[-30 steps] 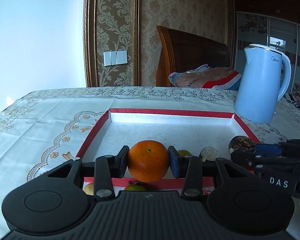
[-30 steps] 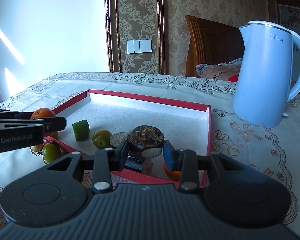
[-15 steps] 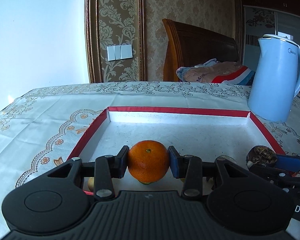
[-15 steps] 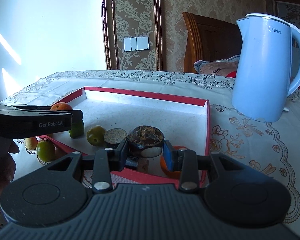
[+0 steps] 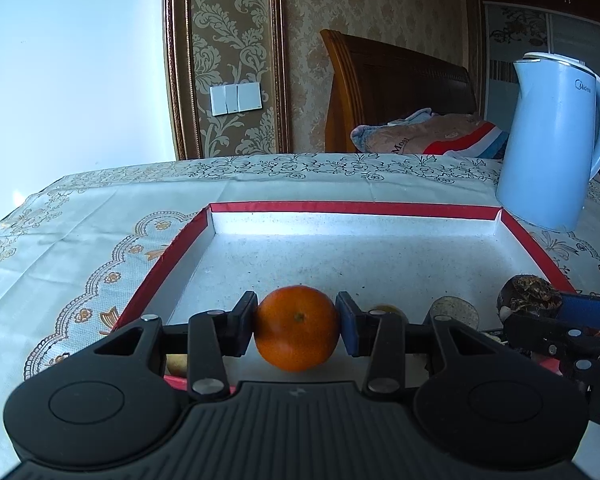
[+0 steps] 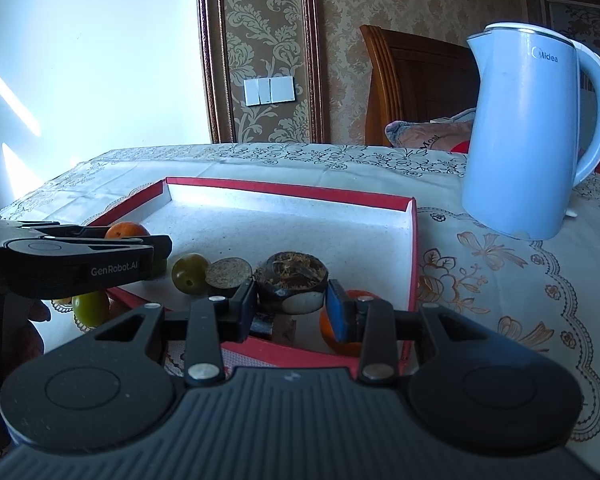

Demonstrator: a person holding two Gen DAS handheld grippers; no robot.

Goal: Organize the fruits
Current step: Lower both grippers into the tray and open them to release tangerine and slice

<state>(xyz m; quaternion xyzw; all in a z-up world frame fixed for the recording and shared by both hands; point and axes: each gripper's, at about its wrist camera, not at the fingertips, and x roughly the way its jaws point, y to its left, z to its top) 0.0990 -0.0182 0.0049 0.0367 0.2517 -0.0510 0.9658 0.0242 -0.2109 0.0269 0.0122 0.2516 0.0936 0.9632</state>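
Note:
My left gripper [image 5: 296, 326] is shut on an orange tangerine [image 5: 297, 328], held over the near left part of the red-rimmed tray [image 5: 352, 209]. In the right wrist view that gripper [image 6: 156, 246] comes in from the left with the tangerine [image 6: 124, 230] peeking above it. My right gripper [image 6: 291, 304] is shut on a dark brown round fruit piece [image 6: 292, 280] with a pale underside, above the tray's near edge [image 6: 410, 240]; the left wrist view shows that piece [image 5: 530, 294] at the right. A green fruit [image 6: 189, 273] and a speckled half fruit [image 6: 229, 272] lie in the tray.
A light blue electric kettle [image 6: 536, 136] stands on the tablecloth right of the tray. A green fruit [image 6: 90, 307] lies on the cloth outside the near left rim, an orange fruit [image 6: 329, 326] sits behind my right finger. A wooden chair [image 5: 396, 88] with a pillow stands behind the table.
My left gripper has carried the tangerine forward over the tray's near edge and slightly down, further into the right wrist view. The right gripper has stayed put with its brown piece.

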